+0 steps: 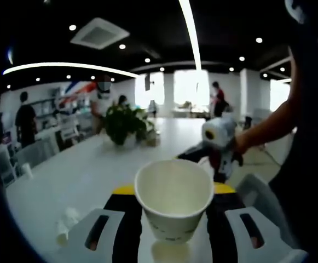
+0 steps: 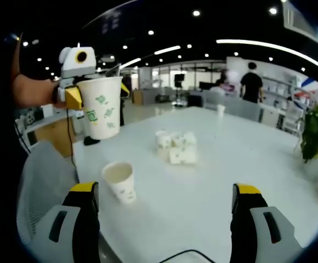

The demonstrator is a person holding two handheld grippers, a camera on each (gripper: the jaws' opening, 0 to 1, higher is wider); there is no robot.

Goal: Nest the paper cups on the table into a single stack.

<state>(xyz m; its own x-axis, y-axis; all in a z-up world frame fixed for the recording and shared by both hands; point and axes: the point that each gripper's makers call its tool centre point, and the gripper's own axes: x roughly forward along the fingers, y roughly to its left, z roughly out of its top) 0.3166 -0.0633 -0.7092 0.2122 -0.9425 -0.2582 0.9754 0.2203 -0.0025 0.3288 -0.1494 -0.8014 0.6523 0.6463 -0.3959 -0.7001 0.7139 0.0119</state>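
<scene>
White desk (image 2: 219,164) spanning most of both views, near edge and corner at lower left of right gripper view, grey chair (image 2: 41,186) tucked just off that edge. Plenty of bare surface around the cups; potted plant (image 1: 123,123) well off toward the far side.

Left gripper (image 2: 74,82) raised above the desk's near corner, fingers closed on the held cup (image 1: 174,200), upright, mouth up, clamped low on the wall in left gripper view. Right gripper (image 2: 167,219) low over the desk, fingers wide apart, nothing between them.

Single cup (image 2: 120,182) standing upright near the desk edge, just ahead of the right gripper's left finger. Cluster of cups (image 2: 175,147) further in toward mid-desk, touching each other; orientation of each hard to tell.

Handling, as judgement: thin paper, very light, crushes easily, tips with a nudge. Best gripped across the wall just below the rolled rim, light squeeze. Single cup close to the edge, so risk of knocking it off; approach from the desk side or straight down. Open room above for lowering the held cup in.
</scene>
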